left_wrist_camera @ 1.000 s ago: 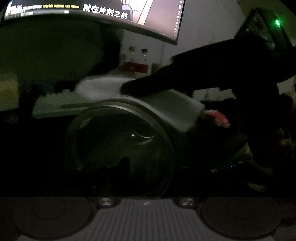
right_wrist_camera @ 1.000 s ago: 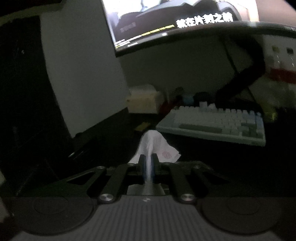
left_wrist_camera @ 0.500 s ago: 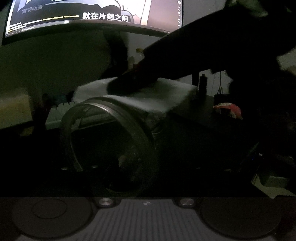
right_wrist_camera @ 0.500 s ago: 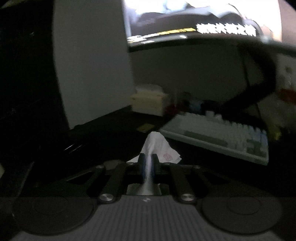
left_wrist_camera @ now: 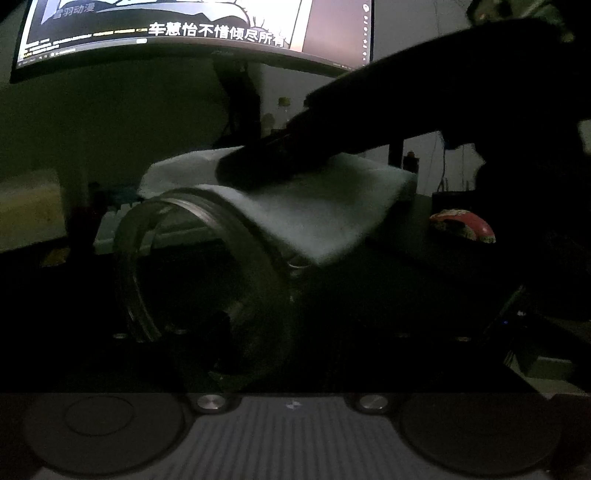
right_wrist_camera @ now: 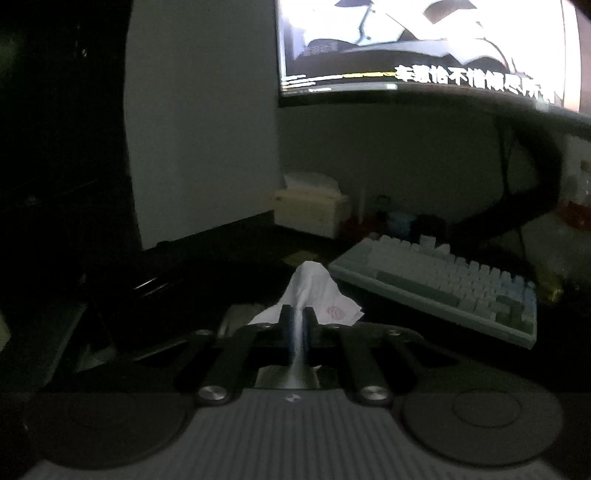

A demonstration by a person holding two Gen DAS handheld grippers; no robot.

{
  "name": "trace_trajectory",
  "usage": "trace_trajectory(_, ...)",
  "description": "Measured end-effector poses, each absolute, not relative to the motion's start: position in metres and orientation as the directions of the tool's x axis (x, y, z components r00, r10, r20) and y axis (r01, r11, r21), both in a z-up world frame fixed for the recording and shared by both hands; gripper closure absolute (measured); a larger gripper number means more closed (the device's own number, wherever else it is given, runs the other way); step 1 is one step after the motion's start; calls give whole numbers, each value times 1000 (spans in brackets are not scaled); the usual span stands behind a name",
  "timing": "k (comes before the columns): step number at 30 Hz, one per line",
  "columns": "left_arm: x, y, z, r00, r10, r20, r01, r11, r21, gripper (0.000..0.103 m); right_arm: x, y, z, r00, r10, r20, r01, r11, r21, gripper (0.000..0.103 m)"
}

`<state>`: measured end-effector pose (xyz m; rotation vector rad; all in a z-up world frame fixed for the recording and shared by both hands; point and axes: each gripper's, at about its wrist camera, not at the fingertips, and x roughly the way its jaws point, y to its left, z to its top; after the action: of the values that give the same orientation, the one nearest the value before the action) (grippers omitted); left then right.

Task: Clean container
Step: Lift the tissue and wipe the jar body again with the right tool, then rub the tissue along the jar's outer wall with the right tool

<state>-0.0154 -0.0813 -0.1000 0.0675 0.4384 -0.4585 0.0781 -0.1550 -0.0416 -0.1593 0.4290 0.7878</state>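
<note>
**A:** While the glass jar (left_wrist_camera: 236, 221) lies on its side on the dark desk, mouth turned to the near left, how far along is the cleaning?

**B:** Mid-way, I judge. A white tissue (left_wrist_camera: 314, 206) is draped over the jar's upper wall, and the right gripper (right_wrist_camera: 297, 314) presses it there, its fingers almost closed with the tissue pinched between them. The outside is being wiped. The inside looks untouched, though it is too dark to be sure.

**A:** And the left gripper (left_wrist_camera: 291, 354)?

**B:** Its jaws have just been opening. The jar sits right in front of it, a little to the left, but the fingers are lost in the gloom, so I cannot tell whether they touch the glass.

**A:** Any writing?

**B:** The monitor (left_wrist_camera: 184, 33) at the far side shows a white subtitle, 车慧怡不惜倾尽所有, and a faint watermark above it too blurred to trust. The tissue carries a round red print (right_wrist_camera: 334, 312), unreadable. The keyboard (right_wrist_camera: 443, 284) on the far right and the pale box (right_wrist_camera: 310, 210) behind it show no legible label
</note>
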Motion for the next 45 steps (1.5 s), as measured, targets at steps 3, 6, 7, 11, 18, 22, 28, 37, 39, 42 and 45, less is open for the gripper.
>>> trace_trajectory(3, -13, -83, -108, 810, -405, -425, 434, 900, -31, 28, 107, -163, -44, 687, 564, -458, -621, 783, 34, 93)
trace_trajectory(6, -13, -82, -109, 815, -397, -423, 425, 905, -32, 28, 129, -171, -45, 722, 489, -489, -522, 849, 80, 93)
trace_trajectory(7, -12, -81, -110, 815, -397, -422, 424, 905, -34, 28, 126, -170, -44, 717, 501, -485, -530, 843, 89, 93)
trace_trajectory(11, -7, -98, -119, 816, -395, -422, 420, 907, -35, 28, 88, -149, -45, 619, 660, -425, -710, 702, 57, 93)
trace_trajectory(18, 6, -87, -118, 826, -375, -421, 401, 916, -30, 27, 111, -160, -48, 669, 601, -438, -632, 770, 93, 93)
trace_trajectory(22, 16, -78, -117, 834, -358, -421, 383, 923, -26, 27, 135, -178, -50, 716, 525, -459, -516, 842, 158, 88)
trace_trajectory(28, 22, -76, -117, 852, -322, -413, 362, 932, 20, 23, 92, -155, -52, 658, 649, -381, -690, 723, 39, 92)
trace_trajectory(37, 43, -56, -112, 855, -314, -414, 346, 938, 3, 21, 123, -184, -62, 754, 518, -404, -534, 842, 82, 93)
trace_trajectory(39, 49, -52, -110, 850, -318, -419, 347, 938, -8, 21, 111, -180, -60, 714, 579, -395, -597, 797, 90, 94)
trace_trajectory(42, 41, -55, -105, 843, -329, -425, 359, 933, -10, 21, 85, -165, -60, 598, 708, -375, -751, 659, 46, 94)
trace_trajectory(45, 48, -53, -103, 844, -324, -428, 358, 934, 0, 21, 84, -167, -61, 600, 702, -383, -750, 661, 35, 94)
